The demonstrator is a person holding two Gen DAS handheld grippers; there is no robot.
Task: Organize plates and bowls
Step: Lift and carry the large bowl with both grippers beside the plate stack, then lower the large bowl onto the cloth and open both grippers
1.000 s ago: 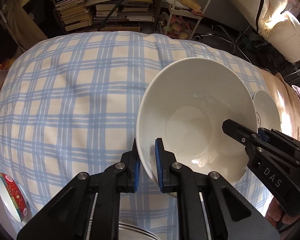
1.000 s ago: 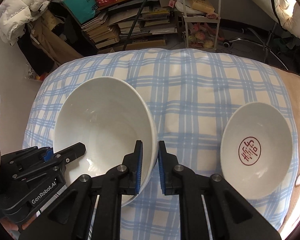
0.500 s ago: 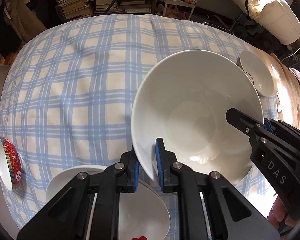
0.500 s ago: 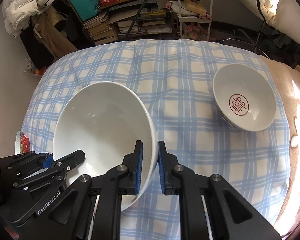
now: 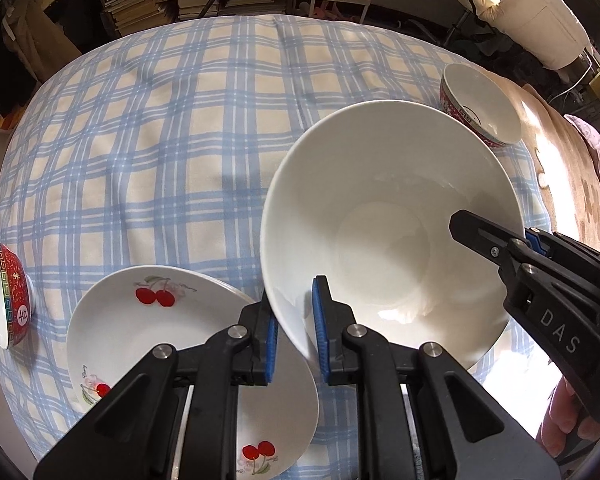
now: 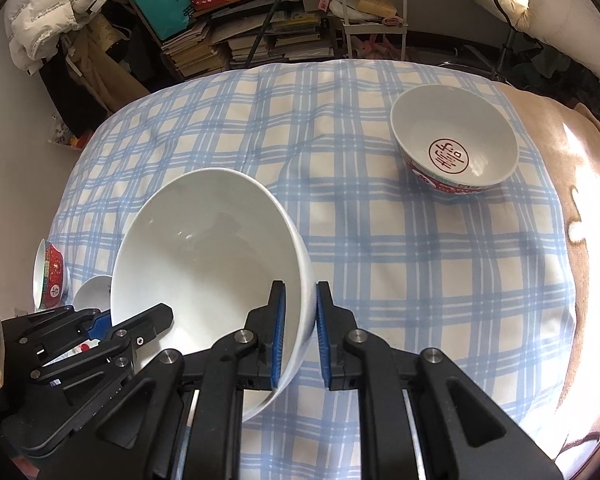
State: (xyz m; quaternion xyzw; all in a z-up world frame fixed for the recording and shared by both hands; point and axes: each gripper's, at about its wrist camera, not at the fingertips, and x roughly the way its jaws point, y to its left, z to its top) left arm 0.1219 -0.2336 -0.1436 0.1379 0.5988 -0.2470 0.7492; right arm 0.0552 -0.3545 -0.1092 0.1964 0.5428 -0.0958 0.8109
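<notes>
A large plain white bowl (image 5: 384, 216) (image 6: 208, 256) hangs above the checked cloth, carried by both grippers. My left gripper (image 5: 294, 332) is shut on its near-left rim, and my right gripper (image 6: 299, 332) is shut on its right rim. The right gripper also shows in the left wrist view (image 5: 496, 240), reaching over the bowl's far side. Below the bowl's left edge lies a stack of cherry-patterned plates (image 5: 140, 320). A red patterned bowl (image 5: 8, 288) (image 6: 48, 276) rests tilted at the left edge. Another red-and-white bowl (image 5: 480, 108) (image 6: 456, 140) stands upright at the far right.
The blue-and-cream checked cloth (image 5: 160, 128) covers a soft rounded surface that drops off on all sides. A tan blanket (image 6: 588, 200) lies along the right. Stacked books and a white shelf (image 6: 364, 8) stand beyond the far edge.
Both grippers have carried the white bowl toward the near left. The cherry plates have come into view beneath it, and the red-and-white bowl at the right has receded.
</notes>
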